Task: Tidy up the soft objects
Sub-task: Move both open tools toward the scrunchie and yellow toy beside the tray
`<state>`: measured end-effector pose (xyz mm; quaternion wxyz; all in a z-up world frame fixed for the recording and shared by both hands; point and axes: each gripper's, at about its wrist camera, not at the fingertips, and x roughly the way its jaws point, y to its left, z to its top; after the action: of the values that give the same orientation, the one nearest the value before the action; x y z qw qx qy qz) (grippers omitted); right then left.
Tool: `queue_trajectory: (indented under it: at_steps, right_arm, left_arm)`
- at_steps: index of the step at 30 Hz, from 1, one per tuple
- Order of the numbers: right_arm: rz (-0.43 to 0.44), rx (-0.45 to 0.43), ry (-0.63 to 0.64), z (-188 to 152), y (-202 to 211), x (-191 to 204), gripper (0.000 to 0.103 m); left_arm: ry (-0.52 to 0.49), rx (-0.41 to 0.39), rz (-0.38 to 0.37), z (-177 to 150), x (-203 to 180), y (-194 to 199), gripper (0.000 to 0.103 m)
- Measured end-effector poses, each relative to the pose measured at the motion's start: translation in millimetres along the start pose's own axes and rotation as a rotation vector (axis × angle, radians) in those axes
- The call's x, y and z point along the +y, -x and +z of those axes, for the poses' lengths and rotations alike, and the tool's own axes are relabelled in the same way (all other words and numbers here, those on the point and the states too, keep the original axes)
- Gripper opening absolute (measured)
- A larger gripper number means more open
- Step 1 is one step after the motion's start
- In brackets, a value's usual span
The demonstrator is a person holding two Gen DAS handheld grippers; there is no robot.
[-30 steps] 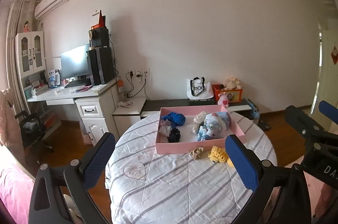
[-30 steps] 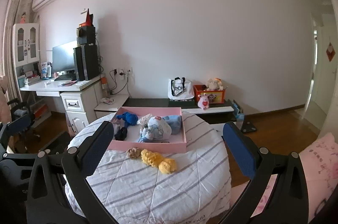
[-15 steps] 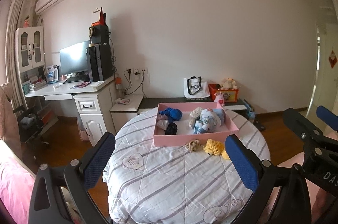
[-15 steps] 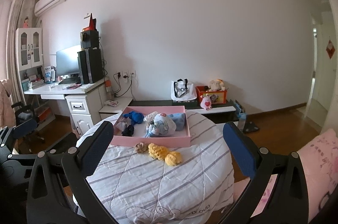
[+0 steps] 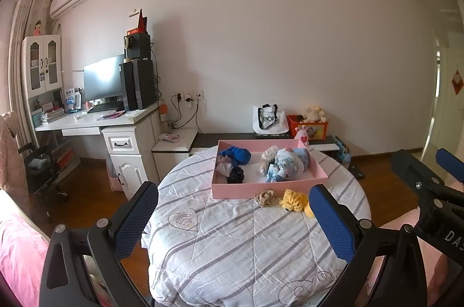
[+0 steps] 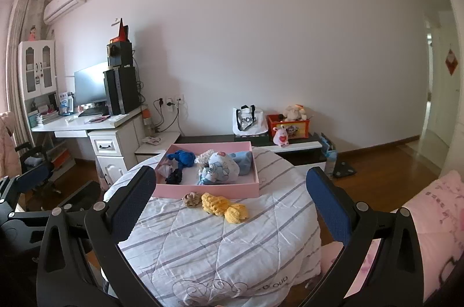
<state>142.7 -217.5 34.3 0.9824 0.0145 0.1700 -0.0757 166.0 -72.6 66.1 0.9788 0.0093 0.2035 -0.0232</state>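
One pink box (image 6: 208, 189); two yellow knits (image 6: 224, 208) outside; claws empty.

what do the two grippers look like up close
Both match: the left gripper and right gripper have black plastic frames with silver screws, and jaws faced with textured blue pads. White lettering "DA" marks the right gripper's body in the left wrist view. No sleeves or cables show.

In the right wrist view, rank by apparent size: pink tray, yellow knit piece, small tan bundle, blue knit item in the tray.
1. pink tray
2. yellow knit piece
3. blue knit item, though it lies farther away, so this is unsure
4. tan bundle
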Motion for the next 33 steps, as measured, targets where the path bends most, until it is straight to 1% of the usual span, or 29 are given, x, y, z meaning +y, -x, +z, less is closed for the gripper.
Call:
queue_trajectory:
  at_steps: [9, 20, 27, 33]
  right_arm:
    - [-0.010, 0.006, 0.005, -1, -1, 0, 0.103]
    - [-0.011, 0.041, 0.011, -5, -9, 1, 0.103]
    - [-0.007, 0.088, 0.007, -13, -25, 0, 0.103]
    - [-0.009, 0.142, -0.003, -25, -44, -5, 0.103]
  left_arm:
    - [0.006, -0.005, 0.010, -2, -1, 0, 0.103]
    - [0.010, 0.004, 0.017, -5, 1, -7, 0.103]
    - [0.000, 0.042, 0.020, -6, 0, -22, 0.103]
    - [-0.017, 0.100, 0.017, -8, -4, -47, 0.103]
